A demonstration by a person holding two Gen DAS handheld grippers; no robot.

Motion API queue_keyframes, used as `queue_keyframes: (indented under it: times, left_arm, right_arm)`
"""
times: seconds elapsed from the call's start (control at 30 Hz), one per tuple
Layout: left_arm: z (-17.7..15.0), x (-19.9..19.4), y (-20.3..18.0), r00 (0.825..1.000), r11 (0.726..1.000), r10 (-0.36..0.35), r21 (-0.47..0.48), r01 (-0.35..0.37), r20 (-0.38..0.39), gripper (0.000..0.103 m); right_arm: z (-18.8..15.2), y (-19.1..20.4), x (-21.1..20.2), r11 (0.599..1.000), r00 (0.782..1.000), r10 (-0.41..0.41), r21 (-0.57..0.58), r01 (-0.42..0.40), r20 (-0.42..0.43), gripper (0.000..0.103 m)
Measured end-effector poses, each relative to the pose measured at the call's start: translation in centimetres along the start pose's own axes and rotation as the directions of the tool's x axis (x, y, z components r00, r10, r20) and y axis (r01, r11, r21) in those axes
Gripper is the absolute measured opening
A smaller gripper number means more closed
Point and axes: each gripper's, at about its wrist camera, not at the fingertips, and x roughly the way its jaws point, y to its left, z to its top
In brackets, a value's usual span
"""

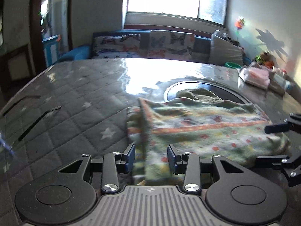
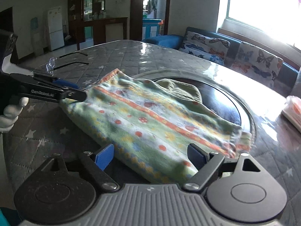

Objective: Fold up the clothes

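The green fleece cloth with orange stripes and red dots [image 2: 150, 120] lay folded on the grey quilted, star-printed table cover [image 1: 71, 101], its far edge over a dark round inset [image 2: 225, 101] in the tabletop. Its long axis ran across the left wrist view, along the orange stripe, so each gripper stood at one short end. The left gripper [image 1: 151, 157] had its blue pads partly apart, straddling the cloth's near corner without visibly pressing it; that corner was too blurred to tell whether it was touched. The right gripper [image 2: 151, 155] stood wide, both pads clear of the fabric that ran between them, holding nothing. Both sat equally close, so the next fold, judged from this, would turn on closing at both ends and carrying one edge across the stripe.
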Motion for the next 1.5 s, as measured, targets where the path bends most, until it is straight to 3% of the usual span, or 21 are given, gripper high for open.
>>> queue_keyframes:
  times: [0.2,0.33,0.53,0.77,1.03,1.3,1.5]
  left_arm:
    - [0.4,0.0,0.9,0.999,0.997,-0.007,-0.078,0.004,-0.039,0.049]
    - [0.8,0.3,0.9,0.998,0.993,-0.011,-0.114,0.003,-0.068,0.056]
    - [1.0,-0.1,0.8,0.996,0.993,0.016,-0.116,-0.026,-0.088,0.07]
    - [0.8,-0.1,0.8,0.99,0.991,0.063,-0.106,-0.076,-0.124,0.084]
    - [1.0,-0.4,0.9,0.989,0.991,0.067,-0.11,-0.082,-0.134,0.089]
    - [1.1,-0.9,1.9,0.989,0.986,0.079,-0.133,-0.096,-0.129,0.091]
    - [1.1,-1.5,2.4,0.991,0.986,0.074,-0.141,-0.089,-0.108,0.097]
  right_arm:
    - [0.0,-0.5,-0.4,0.998,0.999,0.034,0.042,-0.035,0.022,0.102]
    - [0.1,-0.1,-0.3,0.999,0.999,0.048,0.022,-0.048,0.015,0.103]
    - [-0.1,0.7,-0.7,0.999,0.999,0.034,0.017,-0.034,0.024,0.103]
    - [0.1,2.3,-1.5,0.996,0.997,0.072,-0.049,-0.071,0.027,0.103]
    - [-0.6,4.6,-1.1,0.983,0.995,0.098,-0.153,-0.1,-0.017,0.103]
    - [-1.8,6.1,-1.0,0.967,0.998,0.064,-0.245,-0.069,-0.029,0.103]
    - [-1.6,5.4,-0.7,0.977,0.995,0.084,-0.19,-0.094,-0.06,0.103]
